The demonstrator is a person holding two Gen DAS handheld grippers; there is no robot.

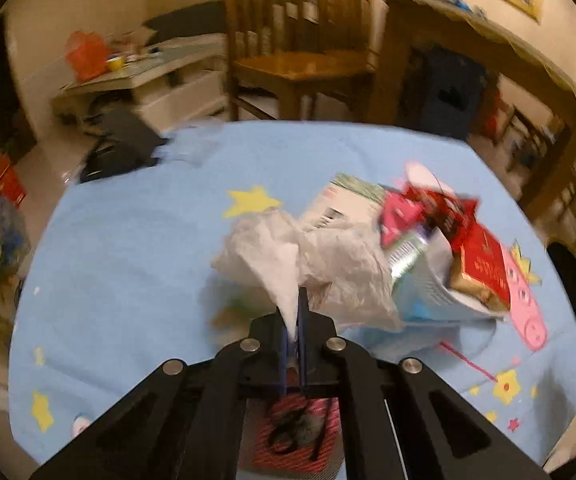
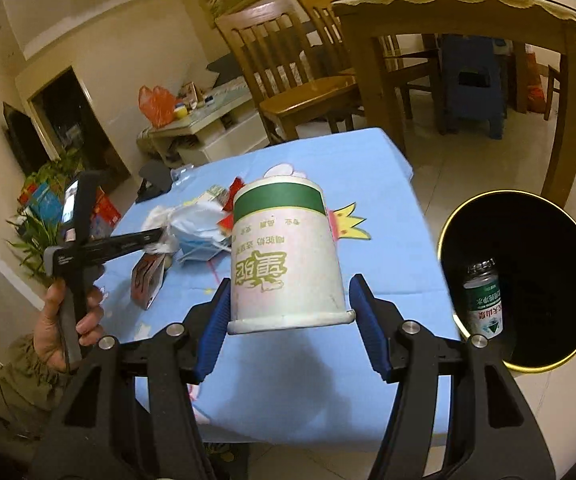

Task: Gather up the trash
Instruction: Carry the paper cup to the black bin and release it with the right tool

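My left claw (image 1: 293, 332) is pressed together on a corner of the crumpled white tissue (image 1: 288, 256), pinching it between the blue pads (image 1: 303, 320). The tissue rises from the claw tips and spreads over the trash pile on the bench (image 1: 128, 260), which carries a light blue cloth with yellow stars. The left wrist view is motion-blurred, so item detail in the pile is approximate.

Pile contents, left wrist view:
- A red box (image 1: 481, 268) lies tilted at the right side of the pile, resting on pale paper packaging (image 1: 427, 280).
- A pink-red wrapper (image 1: 401, 216) sits behind the tissue, beside a white printed carton (image 1: 339, 200).

My right claw (image 2: 291, 320) is spread. An upside-down paper cup (image 2: 288, 256), white with a green band and inverted green print, sits between the blue pads (image 2: 214, 320). The left pad appears to touch the cup wall; the right pad stands apart from it, with a visible gap at the rim. Whether the cup is supported by the claw cannot be determined from this view.

A black bin (image 2: 527, 240) with a yellow rim stands on the floor just beside the right edge of the bench. A green-labelled bottle (image 2: 483, 300) lies inside it.

In the right wrist view my left hand (image 2: 68, 320) grips the left claw's handle over the bench's left side, near a small red-and-black packet (image 2: 148, 280).
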